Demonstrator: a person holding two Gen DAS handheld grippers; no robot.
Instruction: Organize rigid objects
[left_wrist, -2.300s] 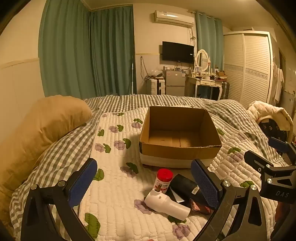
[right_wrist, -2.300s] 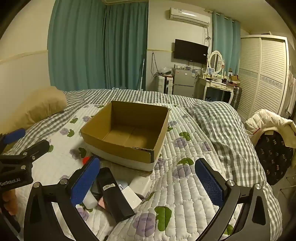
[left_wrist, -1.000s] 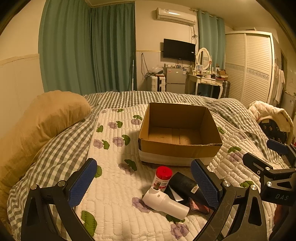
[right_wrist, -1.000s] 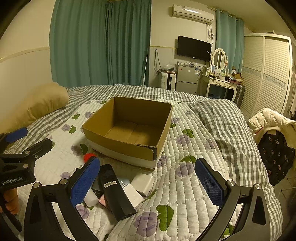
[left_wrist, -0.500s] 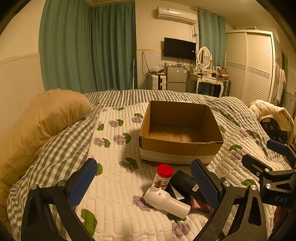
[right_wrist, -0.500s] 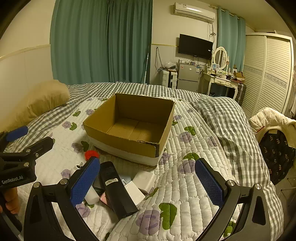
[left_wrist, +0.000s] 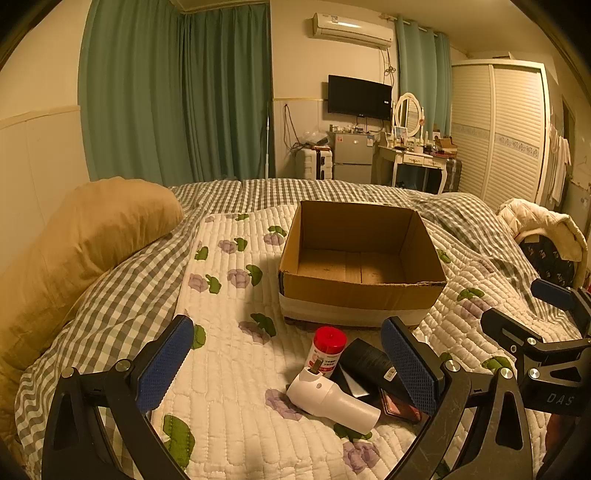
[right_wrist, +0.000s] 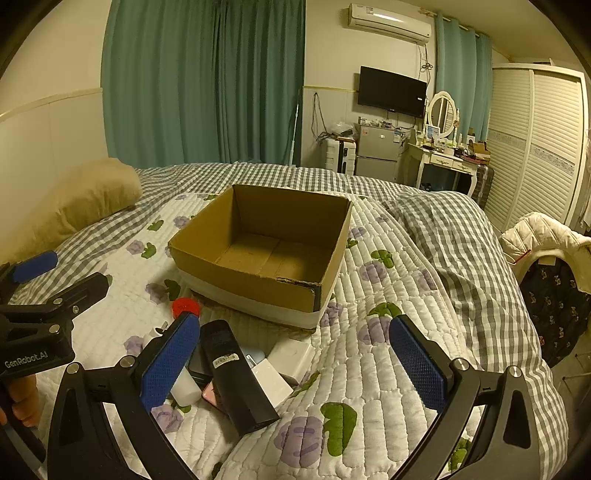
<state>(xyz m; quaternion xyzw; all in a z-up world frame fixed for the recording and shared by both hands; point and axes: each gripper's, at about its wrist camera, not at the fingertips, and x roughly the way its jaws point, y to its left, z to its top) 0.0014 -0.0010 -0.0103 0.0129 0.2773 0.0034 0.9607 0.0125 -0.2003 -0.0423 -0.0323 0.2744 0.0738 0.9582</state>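
Note:
An empty cardboard box (left_wrist: 360, 288) (right_wrist: 258, 280) sits on the quilted bed. Just in front of it lies a small pile: a red-capped bottle (left_wrist: 328, 350) (right_wrist: 185, 306), a white cylinder (left_wrist: 332, 400), a long black case (left_wrist: 369, 363) (right_wrist: 236, 376), a pink flat item (left_wrist: 400, 404) and white boxes (right_wrist: 291, 356). My left gripper (left_wrist: 291, 365) is open and empty, hovering just above and short of the pile. My right gripper (right_wrist: 295, 365) is open and empty, over the pile's right side.
A tan pillow (left_wrist: 85, 236) lies at the left on the checked duvet (right_wrist: 461, 236). A chair with a jacket (right_wrist: 546, 251) stands off the bed's right side. Curtains, a dresser and a wardrobe line the far wall.
Both grippers have lifted slightly and drifted back a little; the box and pile sit a bit lower in view. Nothing on the bed has moved.

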